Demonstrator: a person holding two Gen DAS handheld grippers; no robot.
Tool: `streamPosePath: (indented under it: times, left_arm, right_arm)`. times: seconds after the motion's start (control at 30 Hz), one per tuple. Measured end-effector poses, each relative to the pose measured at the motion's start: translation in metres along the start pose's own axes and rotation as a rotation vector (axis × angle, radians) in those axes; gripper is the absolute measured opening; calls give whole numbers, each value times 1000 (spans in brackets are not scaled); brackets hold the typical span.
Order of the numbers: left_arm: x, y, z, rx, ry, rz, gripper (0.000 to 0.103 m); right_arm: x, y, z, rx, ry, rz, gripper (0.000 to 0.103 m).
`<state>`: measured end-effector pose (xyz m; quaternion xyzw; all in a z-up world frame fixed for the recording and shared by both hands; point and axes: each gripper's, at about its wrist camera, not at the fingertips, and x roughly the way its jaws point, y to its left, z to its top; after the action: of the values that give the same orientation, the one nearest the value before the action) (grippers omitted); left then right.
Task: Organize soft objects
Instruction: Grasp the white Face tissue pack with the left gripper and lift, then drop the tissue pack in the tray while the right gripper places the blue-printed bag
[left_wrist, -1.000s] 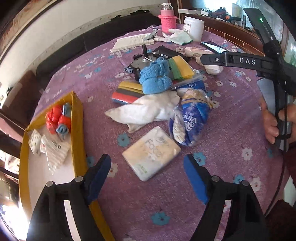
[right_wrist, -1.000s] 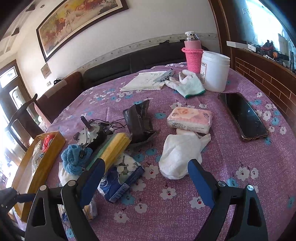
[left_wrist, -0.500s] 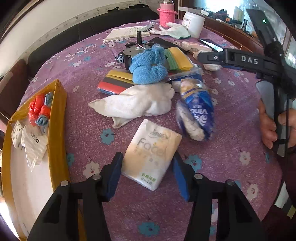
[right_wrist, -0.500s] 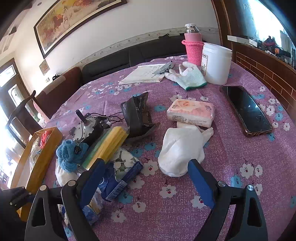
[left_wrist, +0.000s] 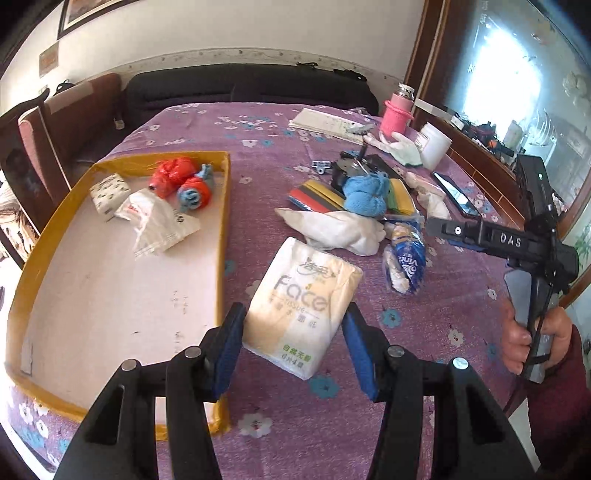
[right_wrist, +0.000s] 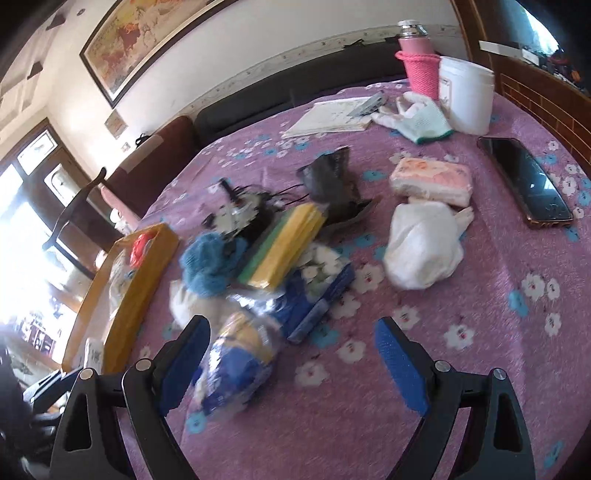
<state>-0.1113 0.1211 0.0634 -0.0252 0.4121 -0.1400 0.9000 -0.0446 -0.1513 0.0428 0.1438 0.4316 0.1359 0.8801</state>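
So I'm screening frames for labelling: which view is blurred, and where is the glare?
Left wrist view: sharp, the tissue pack print readable; glare at the window, upper right. Right wrist view: motion-smeared, worst on the blue packet; doorway at left blown out white. Both bend straight edges, fisheye.

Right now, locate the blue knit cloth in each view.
Left wrist: blue knit cloth sits upper right of centre, behind the white rag.
Right wrist: left of centre, blurred.
Shared landmark: yellow sponge pack beside it.
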Motion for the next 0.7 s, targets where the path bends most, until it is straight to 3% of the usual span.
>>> streamPosePath:
  times: [0.13,0.2,0.23,0.27,0.5,0.7]
  left_arm:
    - [-16,24,-7,-58,-30,9,53]
    - [-21,36,-11,-84,-40,13,53]
    - [-23,41,-13,-98,-45,14,53]
    - [-26,47,-15,-113,-49,14,53]
    - [-37,91,-16,-211,-70,47,53]
    - [-24,136,11,-231,6,165,53]
  right_arm:
    - [25,36,-7,-60,60,-81,90]
    - [39,45,-10,-58,92,-111,78]
    - [45,47,-12,-49,104,-120,61]
    - [48,46,-14,-40,107,-121,53]
    - [17,44,-32,-64,63,-93,49]
    - [-15,70,-25,-127,23,-30,49]
